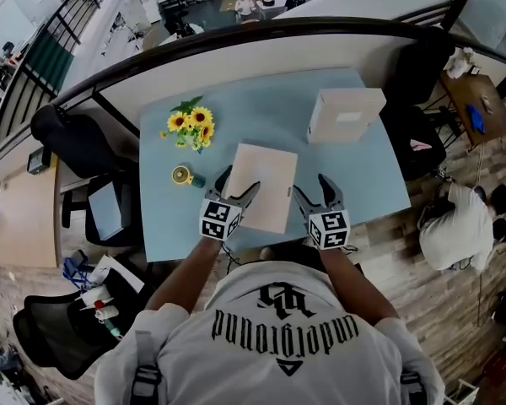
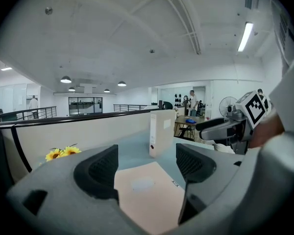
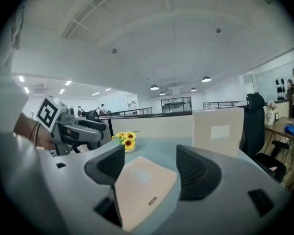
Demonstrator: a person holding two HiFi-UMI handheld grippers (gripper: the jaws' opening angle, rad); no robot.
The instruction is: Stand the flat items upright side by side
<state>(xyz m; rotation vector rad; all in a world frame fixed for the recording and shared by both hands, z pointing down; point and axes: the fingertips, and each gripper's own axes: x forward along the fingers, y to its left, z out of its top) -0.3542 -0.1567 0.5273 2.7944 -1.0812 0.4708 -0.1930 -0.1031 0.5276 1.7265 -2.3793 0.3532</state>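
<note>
- A black chair [image 1: 67, 137] is seen at the left of the head view, just off the left edge of the light blue table [image 1: 261, 108].
- Sunflowers [image 1: 191, 126] are set on the upper left part of the table.
- A small yellow disc [image 1: 182, 175], possibly a tape measure, is seen just below the sunflowers and left of the middle; it is too small to be made out well.
- The left gripper [image 1: 236, 184] is held at the lower left edge of the flat box. Its jaws are spread wide with nothing clamped between them. In the left gripper view, the box's top face is seen below and between them. Whether either jaw touches the box cannot be told.
- The flat box [image 1: 263, 186], beige with a pale label on top, is laid on its broad face at the middle of the table, between the two grippers.
- The right gripper [image 1: 312, 188] is held just beside the lower right edge of the flat box. Its jaws are likewise released and wide apart, and nothing is gripped. In the right gripper view, the flat box is seen low and to the left, under the left jaw.
- The upright box [image 1: 344, 115], the same beige and with a label on its side, is stood on the upper right part of the table, well apart from the flat box.
- A person [image 1: 455, 226] in a white top is seen on the floor at the right edge of the head view.
</note>
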